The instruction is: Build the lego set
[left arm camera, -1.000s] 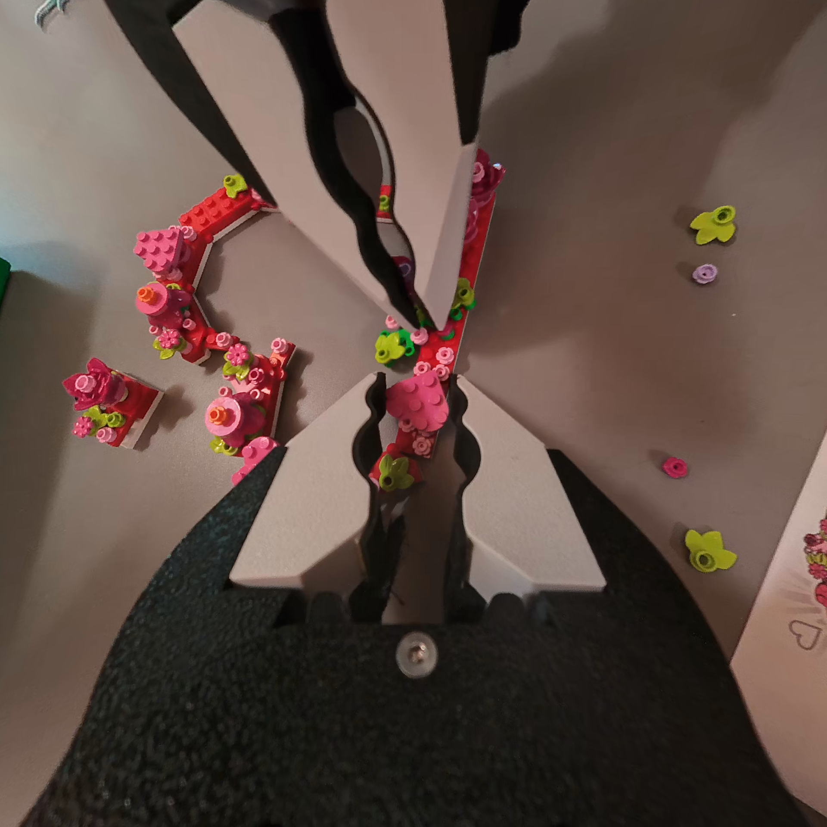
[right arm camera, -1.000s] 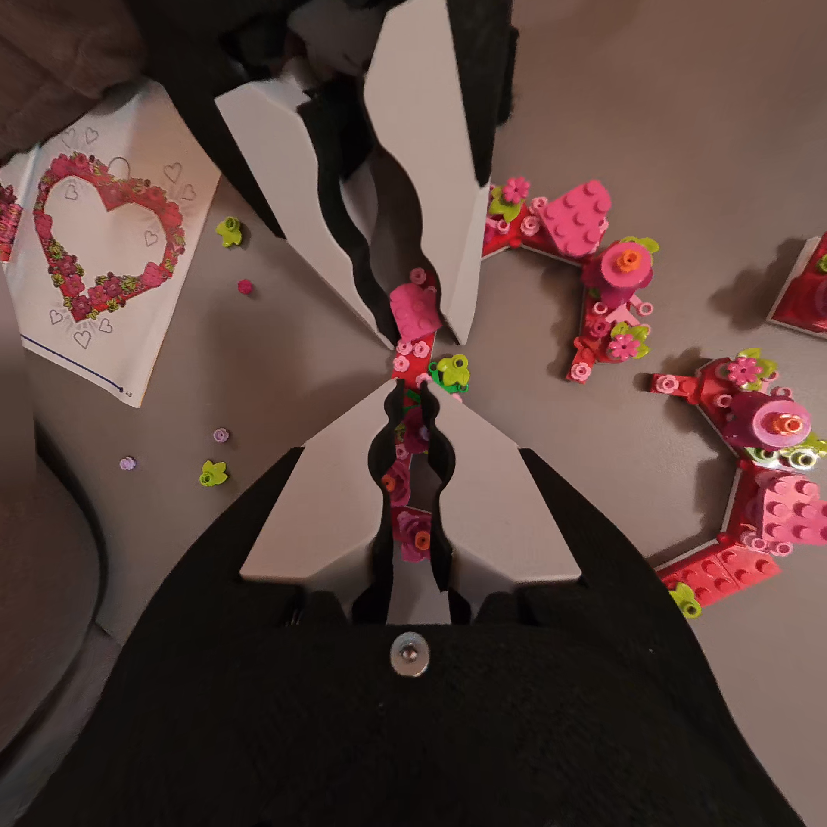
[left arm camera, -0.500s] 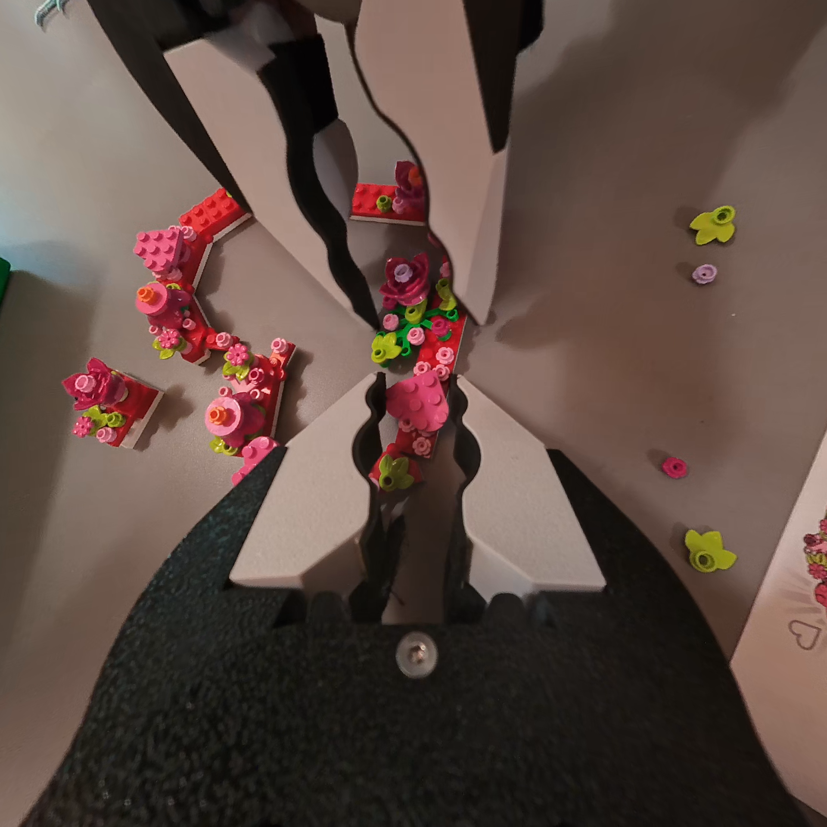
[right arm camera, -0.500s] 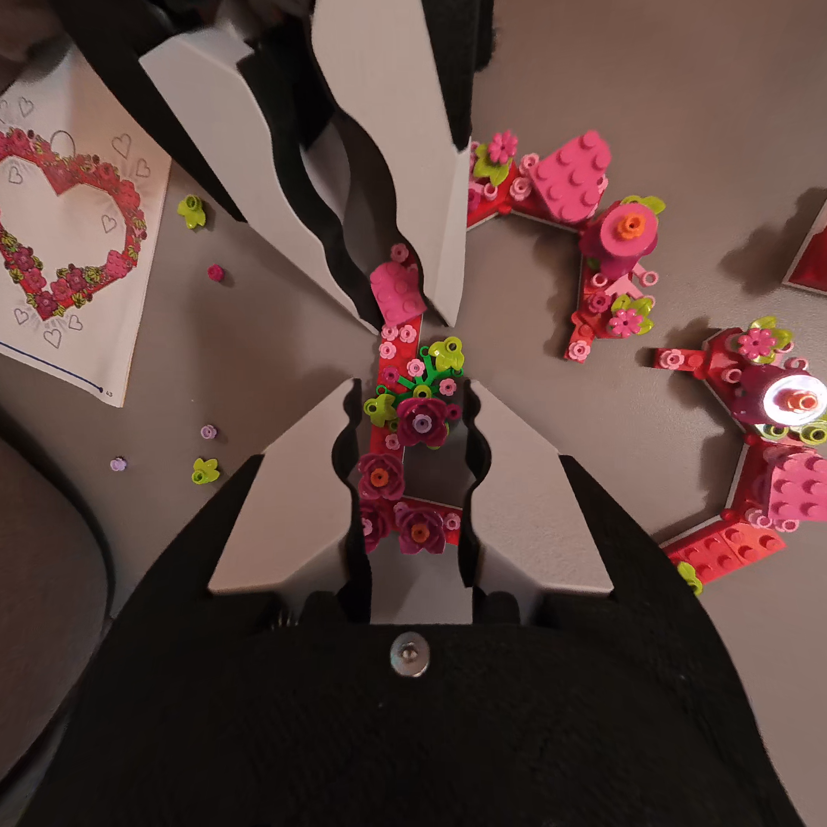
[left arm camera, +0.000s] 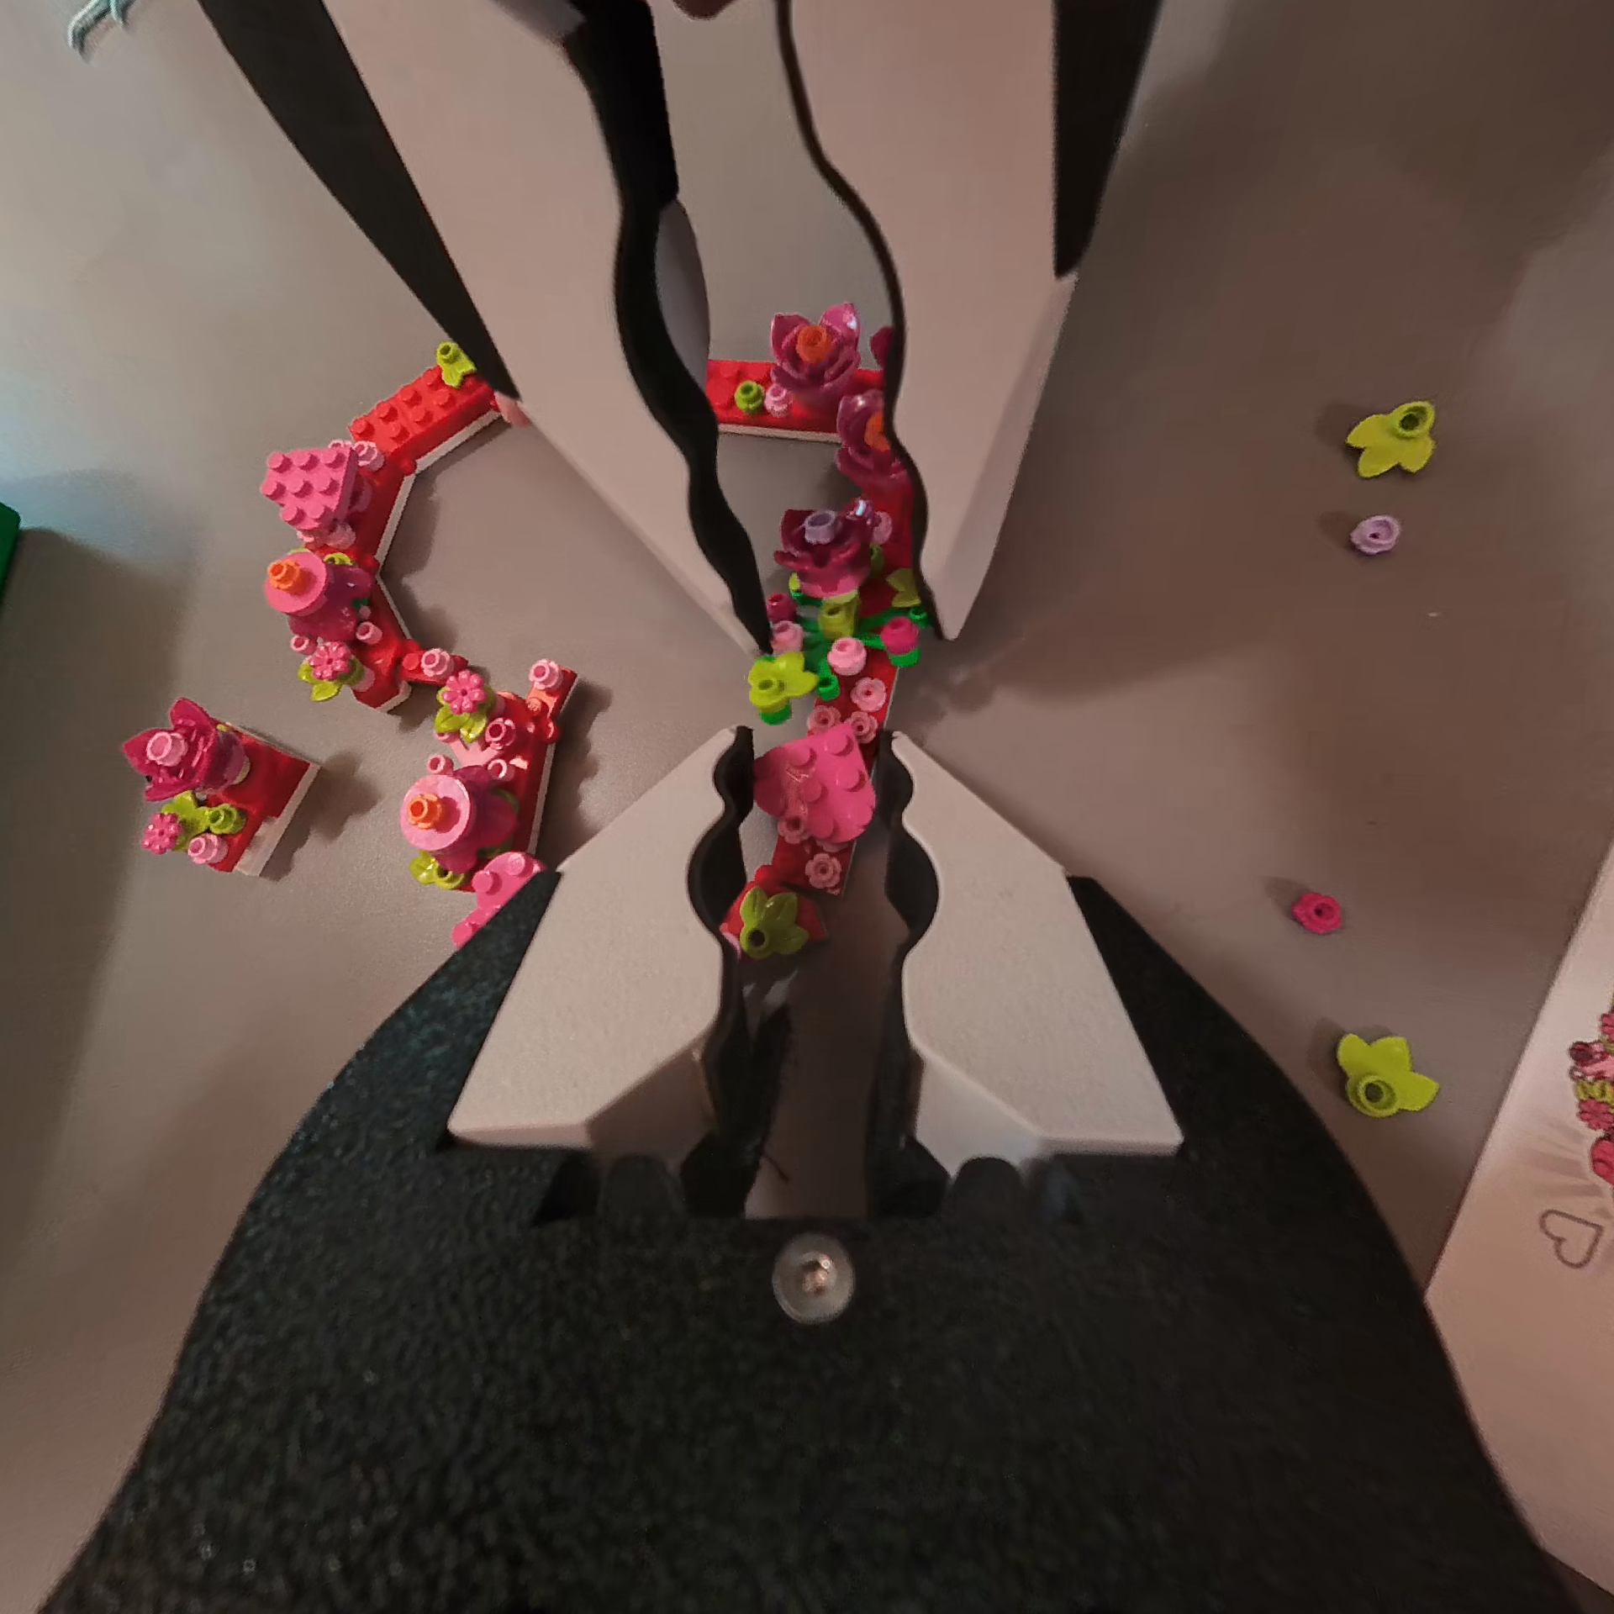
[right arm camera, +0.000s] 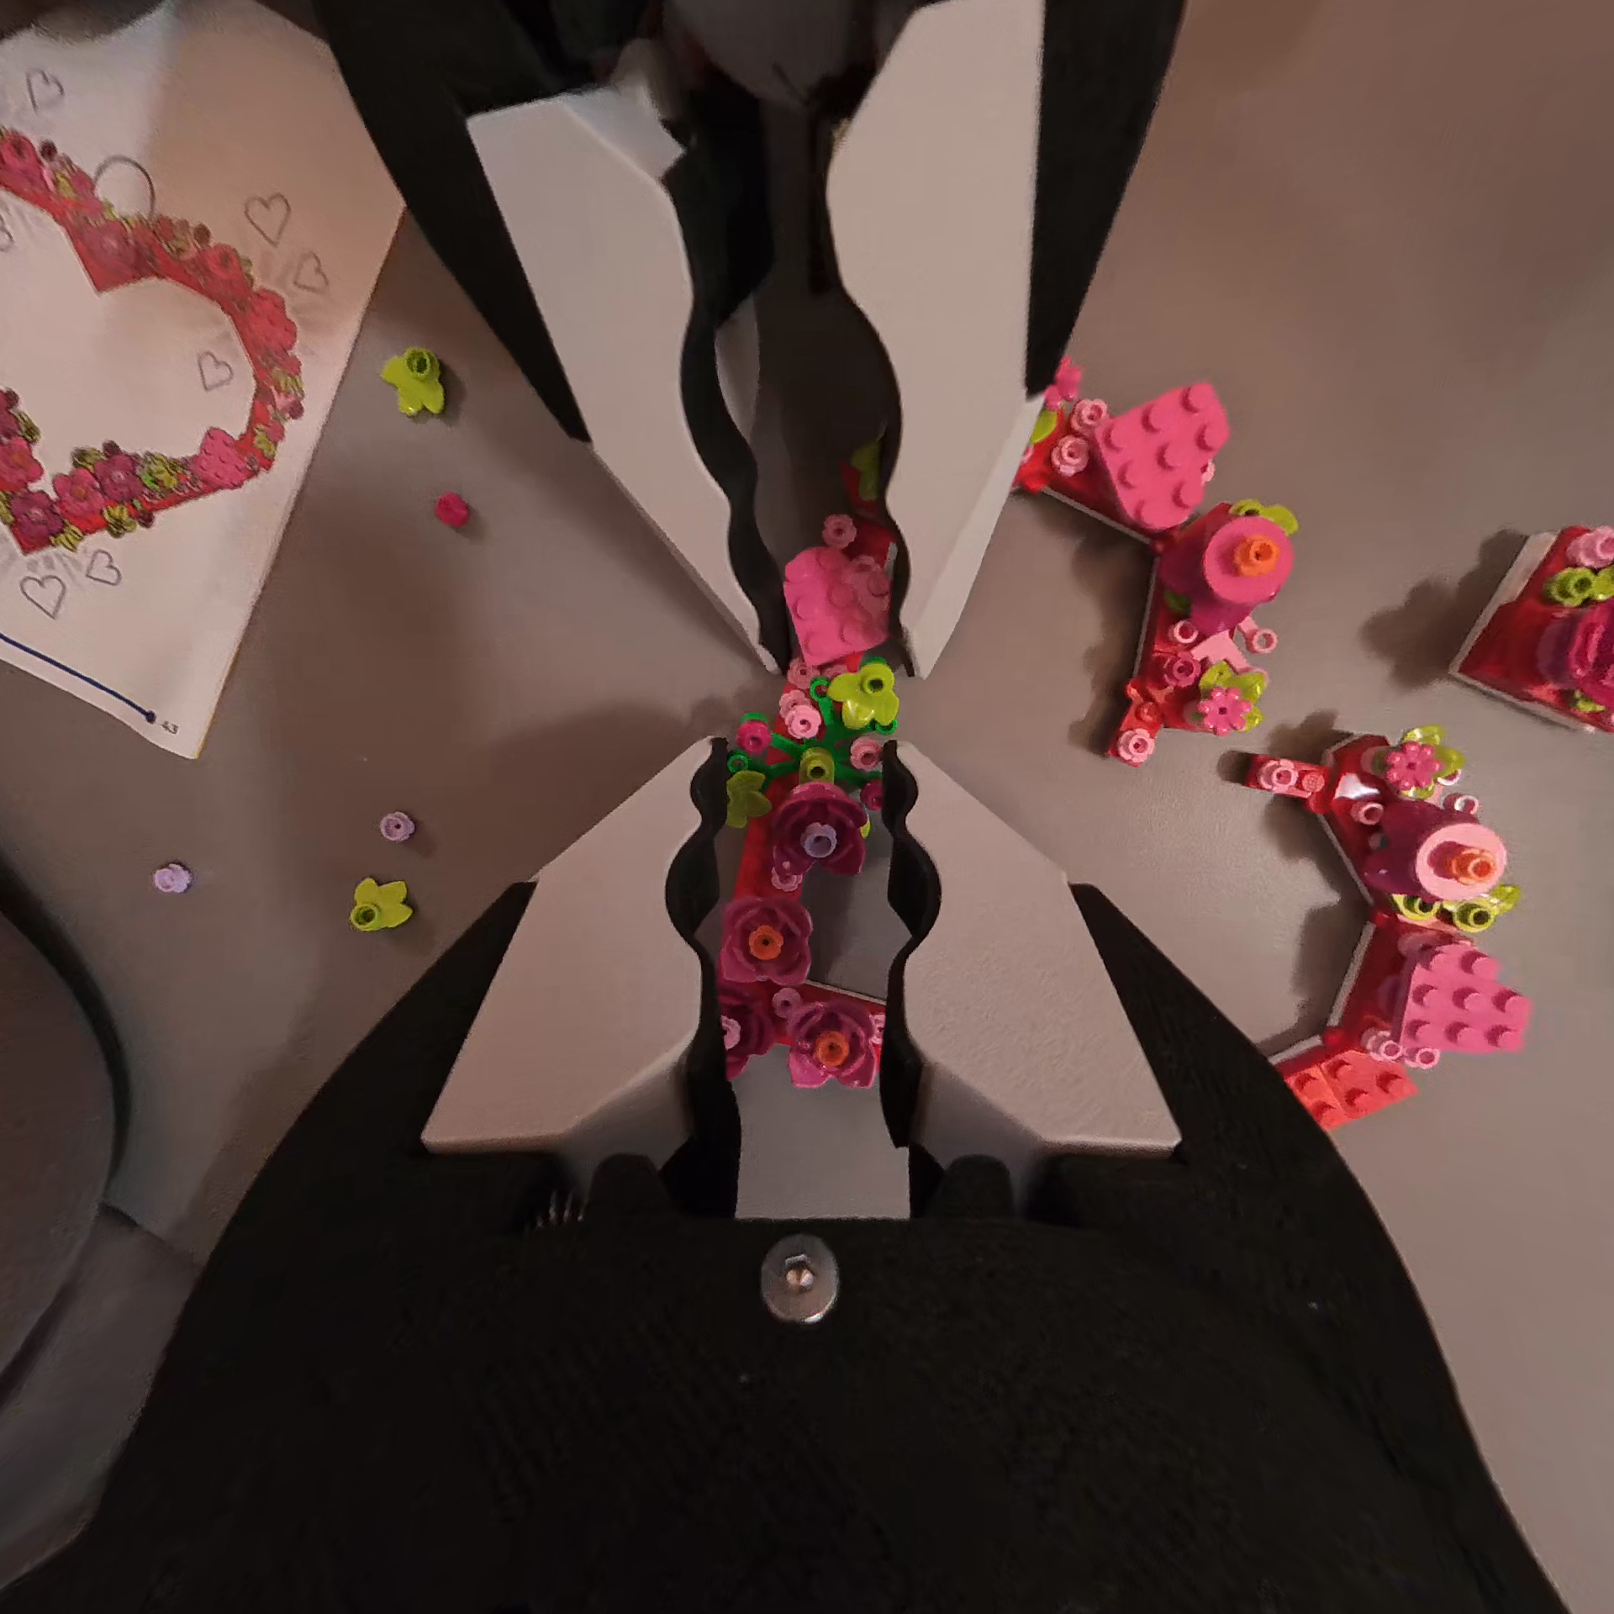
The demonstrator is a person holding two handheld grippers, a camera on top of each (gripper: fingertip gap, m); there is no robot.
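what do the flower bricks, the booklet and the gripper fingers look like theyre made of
Flower bricks: hard moulded plastic, glossy, with small highlights on petals and studs.
Booklet: paper, matte, printed, lying flat with thin edges.
Gripper fingers: smooth matte grey, probably rigid plastic, with wavy black inner pads that may be rubber or foam.

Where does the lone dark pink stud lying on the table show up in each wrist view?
Left wrist view: dark pink stud at right, above a lime leaf piece.
Right wrist view: stud at upper left, below a lime leaf.
Shared landmark: the instruction sheet.
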